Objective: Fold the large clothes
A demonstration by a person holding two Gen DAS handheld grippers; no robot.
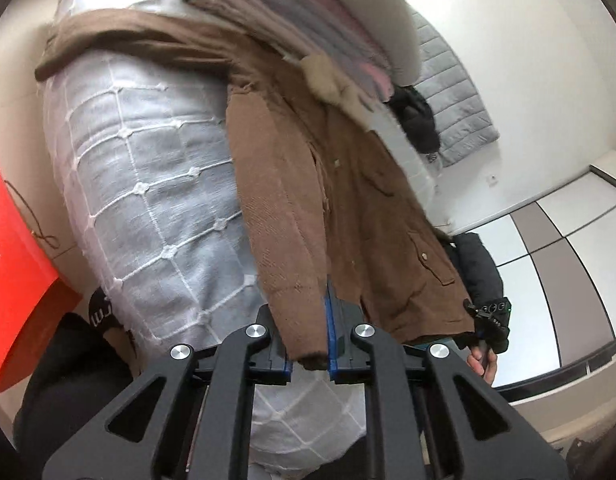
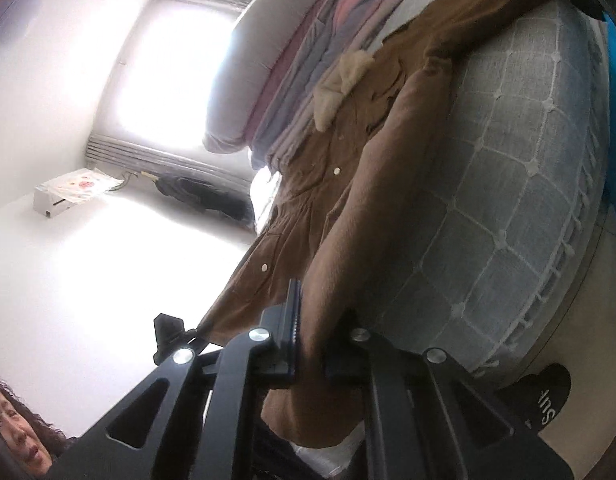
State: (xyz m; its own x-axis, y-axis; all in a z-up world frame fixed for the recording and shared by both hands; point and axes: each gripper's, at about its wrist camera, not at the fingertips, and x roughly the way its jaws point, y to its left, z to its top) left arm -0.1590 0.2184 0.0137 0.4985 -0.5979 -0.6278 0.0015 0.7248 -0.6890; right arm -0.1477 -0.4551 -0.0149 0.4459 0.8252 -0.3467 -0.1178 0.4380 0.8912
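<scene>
On the quilted bed [image 1: 148, 208] we hold the brown coat [image 1: 347, 208] with both grippers, left gripper [image 1: 309, 344] clamped on a cuff, right gripper [image 2: 311, 344] on a sleeve; uneven pulling could slip either thin grip.

Red box [image 1: 16, 264] – wardrobe [image 1: 563, 264] – possibly printer [image 2: 74, 192].

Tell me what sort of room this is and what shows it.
Most likely a home bedroom. A brown coat lies spread on a bed with a grey grid-stitched bedspread, folded bedding is stacked at its far end, and a bright window lights plain white walls.
</scene>
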